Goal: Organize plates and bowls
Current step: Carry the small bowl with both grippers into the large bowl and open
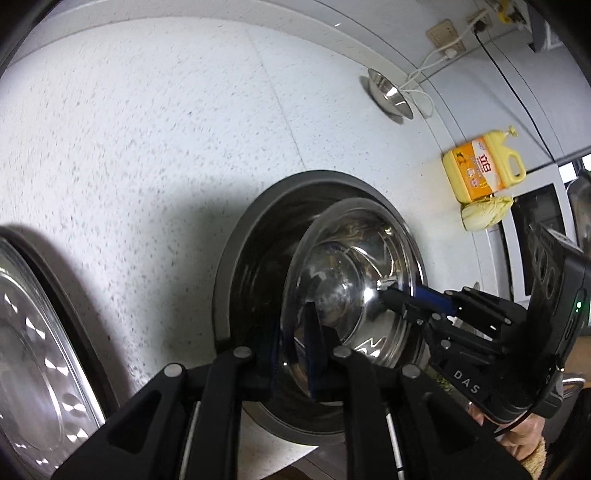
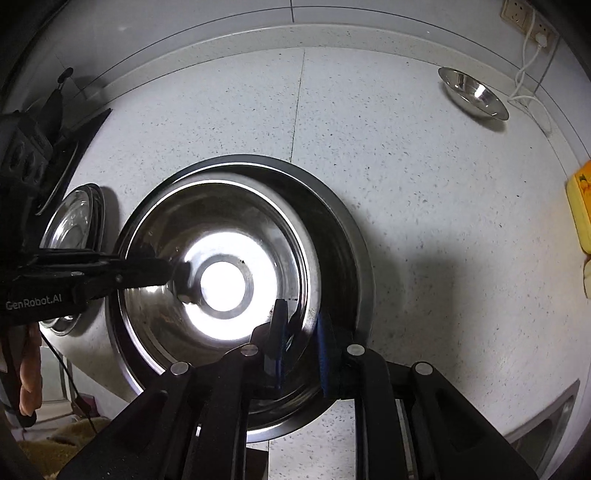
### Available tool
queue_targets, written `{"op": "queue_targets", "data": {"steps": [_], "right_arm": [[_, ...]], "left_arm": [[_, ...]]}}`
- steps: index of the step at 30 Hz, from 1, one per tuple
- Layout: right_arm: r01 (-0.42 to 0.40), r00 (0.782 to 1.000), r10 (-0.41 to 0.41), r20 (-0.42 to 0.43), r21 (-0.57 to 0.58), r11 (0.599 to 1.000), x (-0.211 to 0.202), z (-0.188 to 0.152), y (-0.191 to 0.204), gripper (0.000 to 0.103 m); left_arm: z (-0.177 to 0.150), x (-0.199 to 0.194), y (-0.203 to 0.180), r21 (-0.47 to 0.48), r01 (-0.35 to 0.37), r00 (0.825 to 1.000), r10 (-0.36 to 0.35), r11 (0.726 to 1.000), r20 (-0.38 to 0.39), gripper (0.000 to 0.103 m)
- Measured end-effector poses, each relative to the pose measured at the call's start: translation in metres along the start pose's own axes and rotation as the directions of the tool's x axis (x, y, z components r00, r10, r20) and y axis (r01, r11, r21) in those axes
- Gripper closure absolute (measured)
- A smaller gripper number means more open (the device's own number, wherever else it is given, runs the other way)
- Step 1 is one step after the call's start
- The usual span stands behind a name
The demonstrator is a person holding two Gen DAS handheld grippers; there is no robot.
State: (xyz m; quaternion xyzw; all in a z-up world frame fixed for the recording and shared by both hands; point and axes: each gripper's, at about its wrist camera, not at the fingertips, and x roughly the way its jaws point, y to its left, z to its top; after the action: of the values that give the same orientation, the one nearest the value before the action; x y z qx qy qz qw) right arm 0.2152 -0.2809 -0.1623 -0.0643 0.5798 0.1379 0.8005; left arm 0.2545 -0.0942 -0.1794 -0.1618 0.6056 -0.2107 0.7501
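Note:
A shiny steel bowl (image 1: 351,280) (image 2: 221,273) is held inside a larger dark steel bowl (image 1: 255,258) (image 2: 340,236) on the speckled white counter. My left gripper (image 1: 291,350) is shut on the inner bowl's near rim. My right gripper (image 2: 299,339) is shut on the opposite rim; it shows in the left wrist view (image 1: 402,299), and my left gripper shows in the right wrist view (image 2: 147,273). A small steel bowl (image 1: 389,92) (image 2: 472,94) sits far back by the wall. A stack of glass plates (image 1: 33,343) (image 2: 74,221) lies at the left.
A yellow detergent jug (image 1: 484,166) (image 2: 580,206) and a yellow cloth (image 1: 484,218) stand at the right by the wall. Wall sockets with white cables (image 1: 443,37) (image 2: 528,22) are behind. A sink edge (image 2: 546,417) lies at the lower right.

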Motion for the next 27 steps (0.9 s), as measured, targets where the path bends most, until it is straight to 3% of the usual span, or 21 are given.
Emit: {"op": "queue_targets", "data": {"steps": [4,10,15,19,27], "right_arm": [[-0.001,1.000,0.001,0.010,0.014,1.000,-0.003,-0.004,-0.001,0.088],[-0.003,1.000,0.002,0.030,0.035,0.999,-0.010,-0.006,-0.005,0.081],[-0.026,0.995,0.021,0.099,0.050,0.998,-0.031,-0.004,-0.011,0.077],[-0.046,0.985,0.032,0.170,0.075,0.996,-0.055,-0.007,-0.023,0.071],[-0.051,0.963,0.004,0.270,0.166,0.985,-0.095,-0.019,-0.076,0.061]], "left_arm": [[0.000,-0.003,-0.007,0.059,-0.018,1.000,0.017,0.998,0.017,0.077],[0.004,-0.019,-0.018,0.123,-0.051,0.997,0.043,0.991,0.070,0.066],[0.009,-0.041,-0.016,0.127,-0.049,0.993,0.035,0.991,0.115,0.061],[0.009,-0.062,-0.007,0.099,-0.006,0.990,-0.008,0.995,0.139,0.060],[0.009,-0.087,-0.009,0.178,-0.097,0.974,0.057,0.979,0.219,0.059]]}}
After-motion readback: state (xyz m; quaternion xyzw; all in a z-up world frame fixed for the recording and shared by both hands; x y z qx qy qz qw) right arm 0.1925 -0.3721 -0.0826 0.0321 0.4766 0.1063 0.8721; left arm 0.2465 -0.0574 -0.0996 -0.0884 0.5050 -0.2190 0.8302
